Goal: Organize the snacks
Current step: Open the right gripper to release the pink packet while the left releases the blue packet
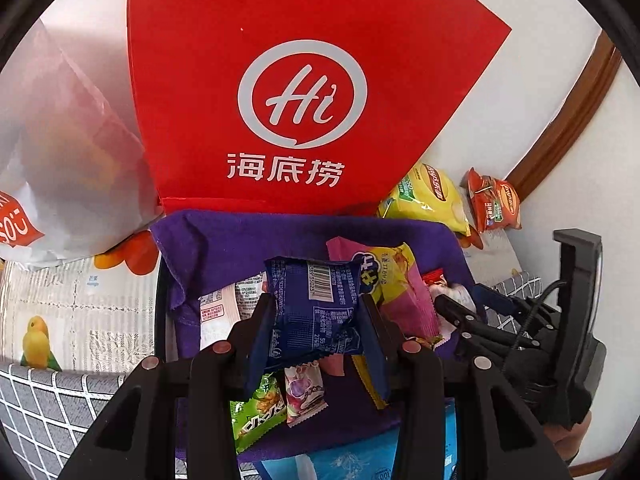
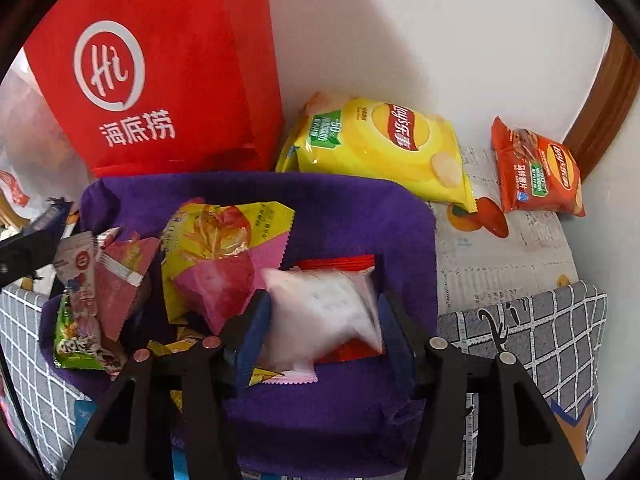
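While crinkly — glossy blue foil packet (image 1: 316, 308).

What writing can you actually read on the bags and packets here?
"Hi" and "海底捞": red bag.
"乐事": yellow chip bag.
"-50%": same yellow bag, green label.
"乐事": orange chip bag.
Barcode digits on the blue packet: too small to read.
Other packets' print: too small or blurred.

Snack packets glossy plastic film, e.g. blue packet (image 1: 310, 308) and yellow chip bag (image 2: 380, 148); purple cloth (image 2: 320, 208) matt, fuzzy; red bag (image 1: 280, 80) matt, paper-like; gripper bodies matt black plastic.
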Motion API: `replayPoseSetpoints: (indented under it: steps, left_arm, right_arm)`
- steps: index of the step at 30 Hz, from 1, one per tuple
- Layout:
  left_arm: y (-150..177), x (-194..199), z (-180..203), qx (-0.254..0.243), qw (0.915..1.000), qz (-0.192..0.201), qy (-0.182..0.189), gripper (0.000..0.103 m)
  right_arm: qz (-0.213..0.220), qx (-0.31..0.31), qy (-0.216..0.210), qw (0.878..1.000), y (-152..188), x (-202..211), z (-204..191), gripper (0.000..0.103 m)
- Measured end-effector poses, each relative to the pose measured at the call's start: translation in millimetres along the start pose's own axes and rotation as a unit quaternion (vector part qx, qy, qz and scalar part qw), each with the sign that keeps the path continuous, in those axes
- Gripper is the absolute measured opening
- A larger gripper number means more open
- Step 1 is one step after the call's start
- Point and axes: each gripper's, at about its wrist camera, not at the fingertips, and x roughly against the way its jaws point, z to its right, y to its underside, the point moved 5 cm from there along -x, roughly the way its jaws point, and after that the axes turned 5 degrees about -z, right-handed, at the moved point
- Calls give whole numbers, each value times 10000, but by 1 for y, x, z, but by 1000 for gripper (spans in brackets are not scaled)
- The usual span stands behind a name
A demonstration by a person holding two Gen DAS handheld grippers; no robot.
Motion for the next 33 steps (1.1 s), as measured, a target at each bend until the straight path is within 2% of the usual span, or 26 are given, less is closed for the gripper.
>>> replayPoseSetpoints:
  steps: [3, 8, 12, 17, 20, 25, 28, 33]
  left_arm:
    - [-1, 2, 0, 11, 10000, 53, 22, 39]
    - [-4, 14, -4, 97, 9993, 226, 267, 39]
    - [-2, 9, 3, 48, 9989, 127, 457, 39]
    - [3, -4, 15, -109, 9997, 25, 201, 40]
    - [5, -5, 22, -189, 9993, 13, 317, 40]
    - [8, -14, 30, -435, 9991, -16, -3, 40]
    - [11, -26, 30, -449, 9988, -208, -61, 40]
    - [11, -31, 27, -432, 9985, -261, -197, 42]
  right_arm:
    - [79, 35, -4, 10000, -1, 6, -1, 59]
    - [296, -16, -28, 9996, -3, 22, 0, 60]
    - [452, -79, -24, 9989, -5, 34, 4, 60]
    - [589, -162, 7, 9981, -7, 44, 12, 60]
    - [691, -218, 4, 9974, -7, 51, 17, 60]
    - [790, -310, -24, 9964, -9, 59, 24, 60]
    - [768, -290, -10, 9966, -8, 59, 22, 60]
    - [798, -228, -1, 9966, -8, 61, 18, 60]
